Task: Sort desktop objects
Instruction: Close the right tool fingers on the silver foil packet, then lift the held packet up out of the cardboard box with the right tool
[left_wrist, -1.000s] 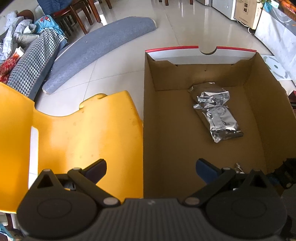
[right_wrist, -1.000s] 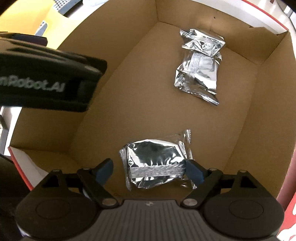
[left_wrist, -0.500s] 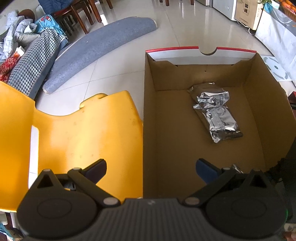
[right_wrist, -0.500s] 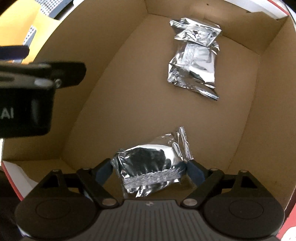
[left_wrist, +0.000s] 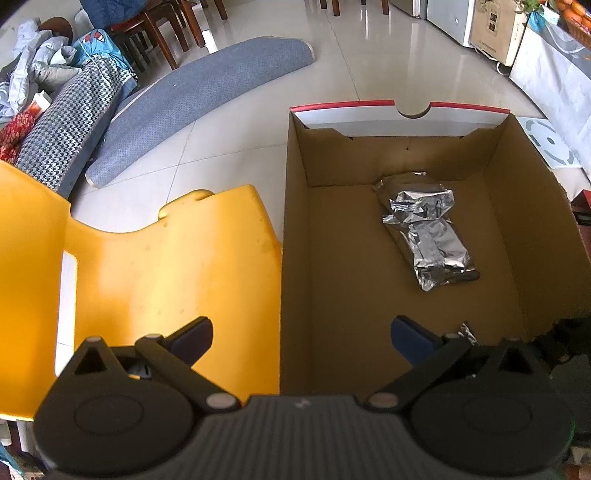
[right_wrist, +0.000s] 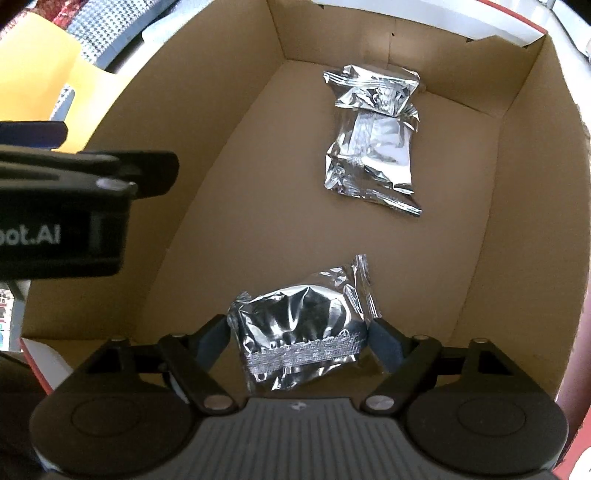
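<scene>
Crumpled silver foil packet (right_wrist: 301, 332) sits low centre of the right wrist view, between the two blue-padded fingers (right_wrist: 212, 341) of the right gripper (right_wrist: 295, 339). Both pads press against the packet's sides, so the jaws are closed on it. Packet is inside the open brown cardboard box (right_wrist: 207, 177), at its near end; cannot tell if it rests on the box floor or hangs just above it.

Two more silver foil packets lie on the box floor toward the far wall, upper centre-right of the right view: a small one (right_wrist: 373, 90) overlapping the top of a longer one (right_wrist: 371, 158). Same pair appears centre-right in the left wrist view (left_wrist: 428, 229), well apart from the held packet. A sliver of the held packet (left_wrist: 466, 331) peeks out at lower right in the left view.

Left gripper (left_wrist: 301, 332) jaws stand wide apart with nothing between them, straddling the box's left wall: one finger (left_wrist: 192, 334) over the yellow plastic chair seat (left_wrist: 166, 266), the other over the box interior. Its black body shows at left middle of the right view (right_wrist: 62, 214).

Box has a white far flap with red edge (left_wrist: 399, 114). Beyond it, glossy white tile floor (left_wrist: 258, 122), a grey-blue curved padded board (left_wrist: 199, 96) upper left, and a houndstooth fabric bundle (left_wrist: 70, 125) at far left.
</scene>
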